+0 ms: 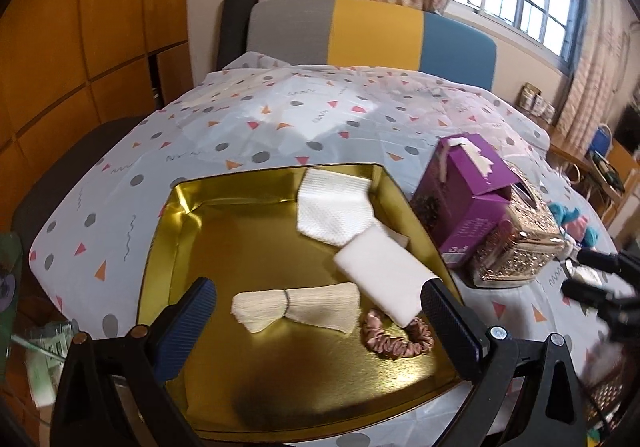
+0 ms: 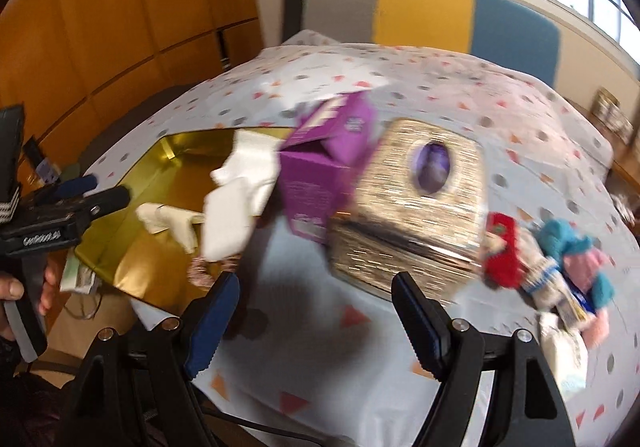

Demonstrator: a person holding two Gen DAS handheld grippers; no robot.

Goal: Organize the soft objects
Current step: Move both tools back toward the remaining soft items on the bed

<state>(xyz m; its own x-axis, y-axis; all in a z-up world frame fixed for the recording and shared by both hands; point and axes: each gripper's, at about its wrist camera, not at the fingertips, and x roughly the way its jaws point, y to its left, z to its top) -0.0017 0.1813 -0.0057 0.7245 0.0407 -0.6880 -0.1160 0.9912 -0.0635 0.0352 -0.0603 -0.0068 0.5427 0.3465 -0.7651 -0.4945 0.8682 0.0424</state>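
A gold tray (image 1: 240,387) lies on the patterned tablecloth (image 1: 224,127). It holds a white textured cloth (image 1: 332,207), a folded white cloth (image 1: 384,271), a cream tied bundle (image 1: 296,307) and a pink scrunchie (image 1: 396,339). My left gripper (image 1: 320,319) is open and empty over the tray's near part. My right gripper (image 2: 312,323) is open and empty above the tablecloth (image 2: 520,107), near the tray (image 2: 148,267). Knitted soft toys in red (image 2: 504,251), teal (image 2: 568,243) and pink (image 2: 592,267) lie to its right.
A purple carton (image 1: 464,203) and a gold patterned tissue box (image 1: 516,243) stand right of the tray; both also show in the right wrist view, carton (image 2: 320,171) and box (image 2: 416,207). A striped chair (image 1: 376,35) stands behind the table.
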